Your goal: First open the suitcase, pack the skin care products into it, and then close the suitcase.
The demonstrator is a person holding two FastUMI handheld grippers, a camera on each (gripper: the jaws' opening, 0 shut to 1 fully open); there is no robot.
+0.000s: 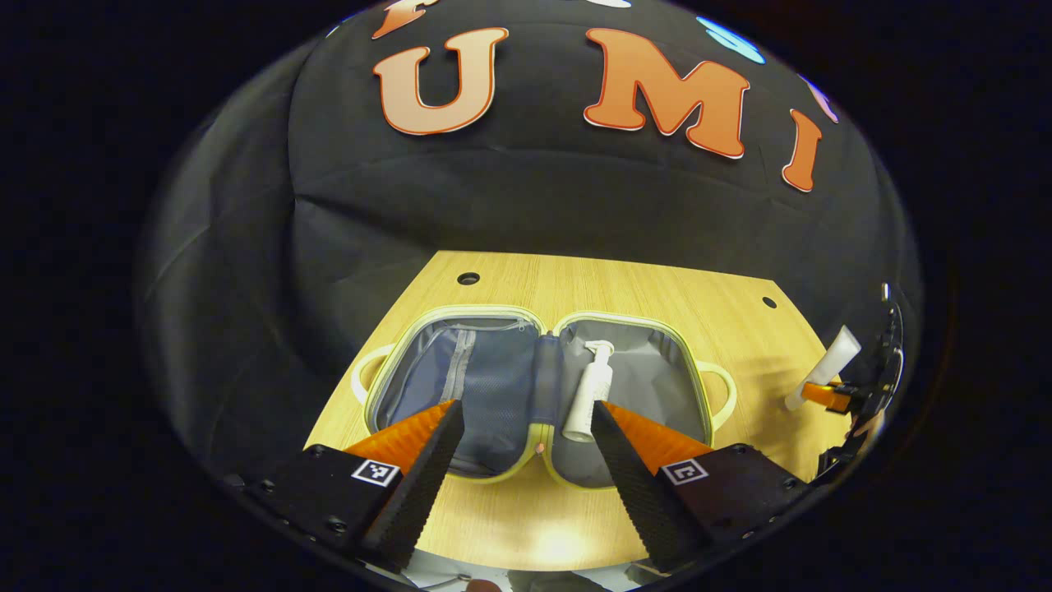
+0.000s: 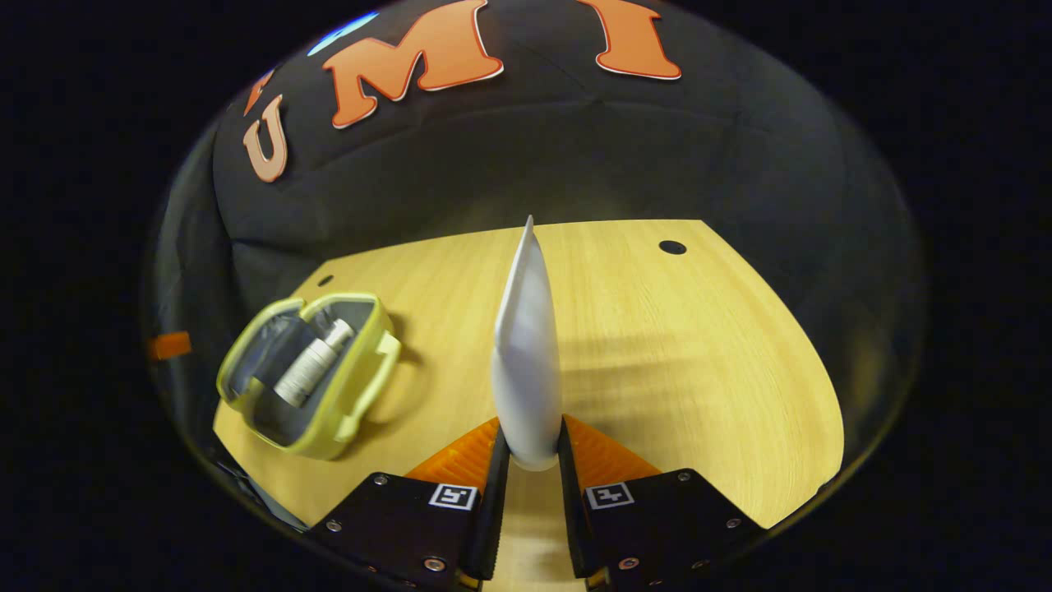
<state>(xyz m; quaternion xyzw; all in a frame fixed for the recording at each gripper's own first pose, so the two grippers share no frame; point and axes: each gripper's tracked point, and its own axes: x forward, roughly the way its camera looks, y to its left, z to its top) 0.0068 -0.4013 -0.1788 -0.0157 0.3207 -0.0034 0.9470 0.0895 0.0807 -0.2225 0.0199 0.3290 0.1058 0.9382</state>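
Right gripper view: tube [image 2: 526, 353] between tongs [image 2: 531, 460]

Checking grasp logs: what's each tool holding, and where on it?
Right tool: white tube, pinched near its lower end. Left tool: open, holding nothing.

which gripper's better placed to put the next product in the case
Right. The right gripper is already shut on the white tube, lifted off the table. The left gripper is open and empty over the open suitcase, where the pump bottle already lies.
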